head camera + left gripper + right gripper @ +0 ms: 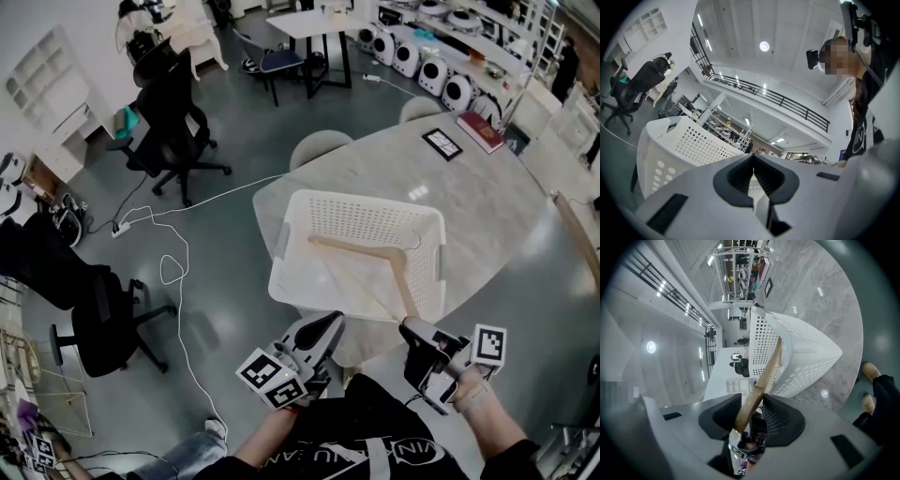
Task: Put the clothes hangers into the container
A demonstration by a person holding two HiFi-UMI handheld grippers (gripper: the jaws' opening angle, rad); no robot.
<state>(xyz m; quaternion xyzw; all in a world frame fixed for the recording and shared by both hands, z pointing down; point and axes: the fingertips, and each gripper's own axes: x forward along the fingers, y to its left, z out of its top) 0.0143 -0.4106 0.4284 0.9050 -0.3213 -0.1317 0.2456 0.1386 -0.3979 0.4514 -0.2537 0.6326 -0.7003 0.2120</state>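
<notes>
A white perforated basket [281,234] stands on the pale marble table [487,206]. A wooden clothes hanger [375,253] lies across the basket's top, one arm sloping down over the near rim toward my right gripper [412,330]. In the right gripper view that arm of the hanger [761,378] runs between the jaws of my right gripper [752,401], which stand apart and do not pinch it; the basket [801,357] is just beyond. My left gripper [330,323] hangs below the basket's near left corner, shut and empty. In its own view the left gripper [753,161] points past the basket [679,140].
A red book [480,131] and a black framed tablet [442,143] lie at the table's far side. A pale chair [319,145] is tucked at the table's far edge. Black office chairs [173,122] [103,319] and a white cable [173,272] are on the floor at left.
</notes>
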